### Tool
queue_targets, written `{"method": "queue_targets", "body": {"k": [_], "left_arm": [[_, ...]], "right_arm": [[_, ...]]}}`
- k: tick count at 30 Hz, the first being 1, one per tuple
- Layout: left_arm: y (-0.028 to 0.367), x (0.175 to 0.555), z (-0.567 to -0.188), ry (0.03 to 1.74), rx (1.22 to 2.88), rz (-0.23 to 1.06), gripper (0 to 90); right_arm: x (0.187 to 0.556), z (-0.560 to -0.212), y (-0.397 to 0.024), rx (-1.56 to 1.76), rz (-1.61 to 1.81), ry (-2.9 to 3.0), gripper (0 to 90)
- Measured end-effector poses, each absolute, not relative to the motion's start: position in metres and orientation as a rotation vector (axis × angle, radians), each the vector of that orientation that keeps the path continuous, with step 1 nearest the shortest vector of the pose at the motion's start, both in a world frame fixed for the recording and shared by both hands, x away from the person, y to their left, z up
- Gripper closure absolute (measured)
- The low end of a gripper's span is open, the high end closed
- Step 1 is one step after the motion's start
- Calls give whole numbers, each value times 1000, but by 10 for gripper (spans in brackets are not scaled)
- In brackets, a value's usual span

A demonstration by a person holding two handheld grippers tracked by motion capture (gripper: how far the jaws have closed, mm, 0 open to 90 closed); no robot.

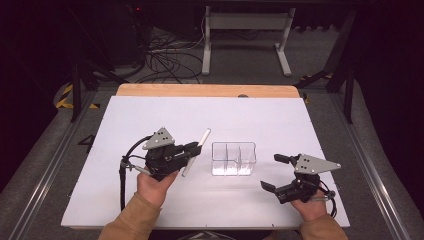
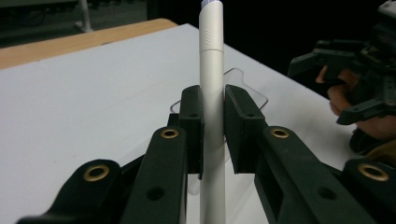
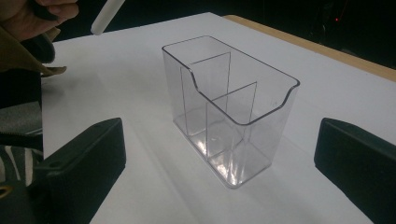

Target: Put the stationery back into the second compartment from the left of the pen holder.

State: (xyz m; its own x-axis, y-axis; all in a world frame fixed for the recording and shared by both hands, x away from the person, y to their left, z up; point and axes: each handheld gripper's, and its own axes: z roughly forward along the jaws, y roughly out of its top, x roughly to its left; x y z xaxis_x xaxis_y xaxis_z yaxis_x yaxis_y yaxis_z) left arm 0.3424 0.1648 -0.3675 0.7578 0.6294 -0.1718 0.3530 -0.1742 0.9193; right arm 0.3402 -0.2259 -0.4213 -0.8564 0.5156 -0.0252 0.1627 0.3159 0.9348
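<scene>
**Pen held just left of the organizer**

The left gripper (image 1: 192,148) is clamping a white pen (image 1: 196,151) mid-shaft, its long axis slanting up and away, just left of the clear organizer (image 1: 233,159). The right gripper (image 1: 274,172) is waiting wide open, beside the organizer's right.

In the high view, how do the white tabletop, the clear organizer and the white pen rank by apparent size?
1. White tabletop, by far the largest.
2. Clear organizer.
3. White pen, about as long as the organizer is wide, but far thinner.
</scene>
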Motion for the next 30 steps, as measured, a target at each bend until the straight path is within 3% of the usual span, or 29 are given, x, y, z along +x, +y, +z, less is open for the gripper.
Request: {"method": "queue_targets", "body": {"k": [30], "left_arm": [[152, 348, -358, 573, 1686, 309, 782]], "right_arm": [[340, -421, -225, 604, 1563, 2271, 25]]}}
